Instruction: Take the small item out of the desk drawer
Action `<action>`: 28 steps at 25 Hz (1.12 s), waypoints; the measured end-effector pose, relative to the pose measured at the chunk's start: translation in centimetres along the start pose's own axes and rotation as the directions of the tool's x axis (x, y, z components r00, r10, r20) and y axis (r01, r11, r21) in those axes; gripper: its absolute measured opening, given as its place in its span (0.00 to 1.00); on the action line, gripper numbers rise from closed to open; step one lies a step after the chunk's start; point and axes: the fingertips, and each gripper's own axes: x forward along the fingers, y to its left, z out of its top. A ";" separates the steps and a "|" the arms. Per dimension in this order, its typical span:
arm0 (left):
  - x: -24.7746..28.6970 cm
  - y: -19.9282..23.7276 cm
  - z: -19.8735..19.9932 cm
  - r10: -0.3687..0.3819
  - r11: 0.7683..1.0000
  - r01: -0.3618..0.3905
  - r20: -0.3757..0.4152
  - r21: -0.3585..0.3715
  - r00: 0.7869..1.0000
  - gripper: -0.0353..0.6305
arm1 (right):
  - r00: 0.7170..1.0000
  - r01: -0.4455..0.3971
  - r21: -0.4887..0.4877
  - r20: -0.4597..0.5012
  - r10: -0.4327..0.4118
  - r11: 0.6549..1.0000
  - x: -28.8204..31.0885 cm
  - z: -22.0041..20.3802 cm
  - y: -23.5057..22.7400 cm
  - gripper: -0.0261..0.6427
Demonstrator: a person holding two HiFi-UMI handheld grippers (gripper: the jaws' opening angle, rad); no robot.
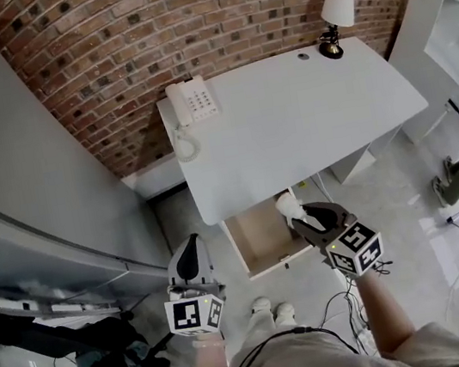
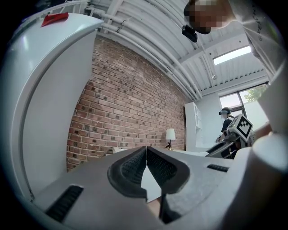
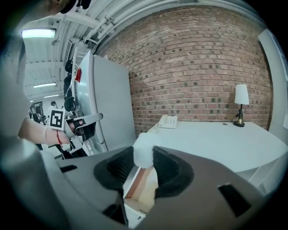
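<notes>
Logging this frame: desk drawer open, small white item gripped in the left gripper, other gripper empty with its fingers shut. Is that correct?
Not quite: the wrong gripper is named. The small white item is gripped in the right gripper, as the right gripper view shows. The other one, the left gripper, is empty with its fingers shut. The desk drawer is open.
</notes>
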 end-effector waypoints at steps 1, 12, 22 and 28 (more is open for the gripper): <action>0.0 0.0 0.2 -0.003 1.000 0.003 0.003 0.003 1.000 0.06 | 1.000 0.002 -0.003 0.009 -0.002 1.000 -0.1 0.4 0.0 0.25; -1.0 0.8 3.5 0.017 0.999 -0.018 0.049 0.034 0.999 0.06 | 0.994 0.037 -0.028 0.105 -0.033 0.999 -1.8 3.8 0.4 0.25; -1.7 2.0 5.8 0.041 0.998 -0.045 0.091 0.045 0.995 0.06 | 0.970 0.088 0.013 0.225 -0.088 0.996 -3.8 6.6 -0.4 0.25; -1.8 2.1 7.0 0.041 0.997 -0.048 0.116 0.058 0.992 0.06 | 0.960 0.101 0.002 0.261 -0.098 0.995 -4.6 8.0 -0.4 0.25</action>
